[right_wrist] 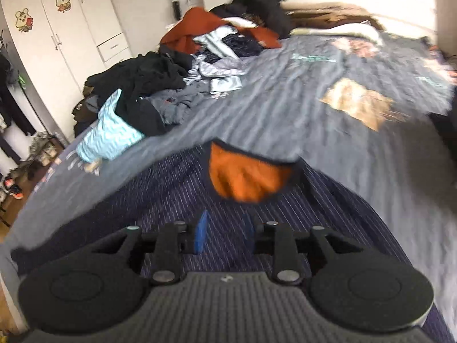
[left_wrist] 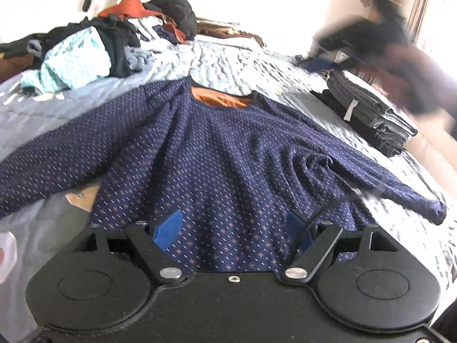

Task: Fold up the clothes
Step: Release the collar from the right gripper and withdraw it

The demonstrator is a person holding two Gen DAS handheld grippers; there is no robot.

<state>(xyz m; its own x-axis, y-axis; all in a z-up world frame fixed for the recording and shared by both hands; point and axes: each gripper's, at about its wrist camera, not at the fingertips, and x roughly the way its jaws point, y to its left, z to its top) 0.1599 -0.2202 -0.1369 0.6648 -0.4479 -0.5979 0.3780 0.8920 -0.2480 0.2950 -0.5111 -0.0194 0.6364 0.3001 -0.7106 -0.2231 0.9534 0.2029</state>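
A navy shirt [left_wrist: 217,154] with small pale and orange marks lies spread flat on a grey quilt [left_wrist: 234,63], its orange-lined neck opening [left_wrist: 221,100] pointing away from both cameras. In the left wrist view one sleeve runs off to the left and the other stretches right, its cuff [left_wrist: 434,211] near the bed's edge. The hem is hidden under the gripper body, so how the shirt ends there cannot be told.

The left gripper [left_wrist: 234,228] hovers over the lower part of the shirt with its jaws spread wide and nothing between them; whether the blue pads [left_wrist: 168,230] touch the cloth cannot be told. The right gripper [right_wrist: 227,233] sits over the shirt's middle, jaws partly apart and empty. Only its left pad [right_wrist: 201,235] shows clearly; the other is lost in blur.

The right wrist view is smeared by motion, so the shirt's pattern reads as streaks. In the left wrist view a dark, blurred shape [left_wrist: 380,45] at upper right is too smeared to identify. Below it stands a stack [left_wrist: 368,114] of folded dark clothes. A heap [left_wrist: 94,48] of unfolded clothes lies at the far left of the bed. A wardrobe [right_wrist: 60,28] stands beyond, and the window glare washes out the wall
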